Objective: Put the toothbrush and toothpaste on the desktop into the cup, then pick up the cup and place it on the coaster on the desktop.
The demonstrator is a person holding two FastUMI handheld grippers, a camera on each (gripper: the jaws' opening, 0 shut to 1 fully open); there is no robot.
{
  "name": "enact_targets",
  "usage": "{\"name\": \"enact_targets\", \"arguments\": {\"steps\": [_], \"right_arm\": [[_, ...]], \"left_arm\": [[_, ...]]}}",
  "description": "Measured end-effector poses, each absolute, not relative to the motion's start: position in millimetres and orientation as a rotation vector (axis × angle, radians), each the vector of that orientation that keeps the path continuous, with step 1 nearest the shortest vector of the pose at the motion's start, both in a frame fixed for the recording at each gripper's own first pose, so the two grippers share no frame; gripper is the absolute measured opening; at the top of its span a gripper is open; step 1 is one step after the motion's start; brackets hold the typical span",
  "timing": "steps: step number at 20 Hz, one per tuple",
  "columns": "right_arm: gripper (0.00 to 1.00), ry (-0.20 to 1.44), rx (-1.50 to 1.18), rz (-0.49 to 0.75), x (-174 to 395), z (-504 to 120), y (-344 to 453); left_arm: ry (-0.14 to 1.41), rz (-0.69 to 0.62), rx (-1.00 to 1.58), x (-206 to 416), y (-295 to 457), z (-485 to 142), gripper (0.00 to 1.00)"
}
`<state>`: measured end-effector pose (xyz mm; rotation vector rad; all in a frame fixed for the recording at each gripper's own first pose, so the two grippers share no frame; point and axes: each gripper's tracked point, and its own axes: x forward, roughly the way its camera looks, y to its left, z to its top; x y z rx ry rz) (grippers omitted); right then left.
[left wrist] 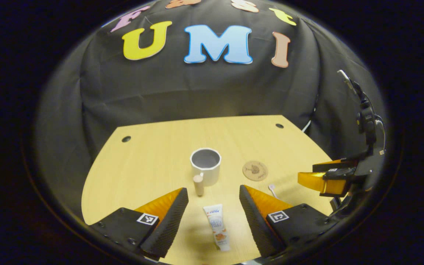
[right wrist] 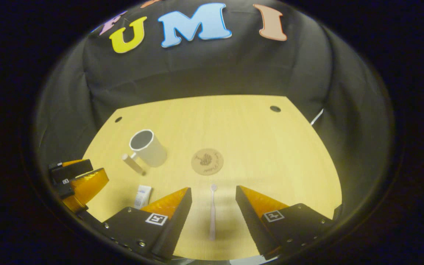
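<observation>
A white cup [left wrist: 205, 165] with a wooden handle [left wrist: 198, 185] stands upright mid-table; it appears again as the cup [right wrist: 147, 147] in the right gripper view. A white toothpaste tube [left wrist: 217, 227] lies flat between the fingers of my open left gripper [left wrist: 214, 217], which hangs above it. Part of the tube [right wrist: 142, 196] shows at the lower left of the right gripper view. A pale toothbrush [right wrist: 212, 211] lies between the fingers of my open right gripper [right wrist: 212, 215]; its head [left wrist: 272, 189] peeks out beside the left gripper's finger. The round cork coaster [left wrist: 255, 170] [right wrist: 207, 161] lies right of the cup.
The wooden tabletop [left wrist: 153, 158] has a cable hole [left wrist: 126, 139] at each far corner and ends at the black cloth wall. In the left gripper view the other gripper [left wrist: 324, 180] hovers at the table's right edge; in the right gripper view the other gripper [right wrist: 79, 180] sits far left.
</observation>
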<state>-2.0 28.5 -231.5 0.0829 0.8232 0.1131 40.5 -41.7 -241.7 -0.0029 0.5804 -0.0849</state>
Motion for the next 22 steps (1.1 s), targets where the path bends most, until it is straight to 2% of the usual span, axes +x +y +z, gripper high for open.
{"name": "enact_targets", "arguments": {"steps": [5, 6, 9, 15, 22], "right_arm": [[0.80, 0.996, 0.066, 0.127, -8.7, -279.6, 31.7], [0.80, 1.022, 0.057, 0.127, -8.7, -287.9, 31.7], [0.80, 1.108, 0.037, 0.143, -14.2, -309.6, 32.9], [0.80, 1.240, -0.021, 0.167, -19.8, -340.1, 33.5], [0.80, 1.338, -0.057, 0.147, -21.6, -360.6, 27.7]], "left_arm": [[0.797, -0.107, 0.013, 33.3, -48.4, -320.5, 0.94], [0.834, -0.107, 0.011, 32.1, -48.2, -330.4, 0.96], [0.930, -0.102, -0.008, 30.8, -50.7, -356.4, 0.93], [1.100, -0.075, -0.021, 24.4, -31.1, -389.4, 0.94], [1.226, 0.000, -0.036, 10.9, -18.1, -421.7, 0.96]]}}
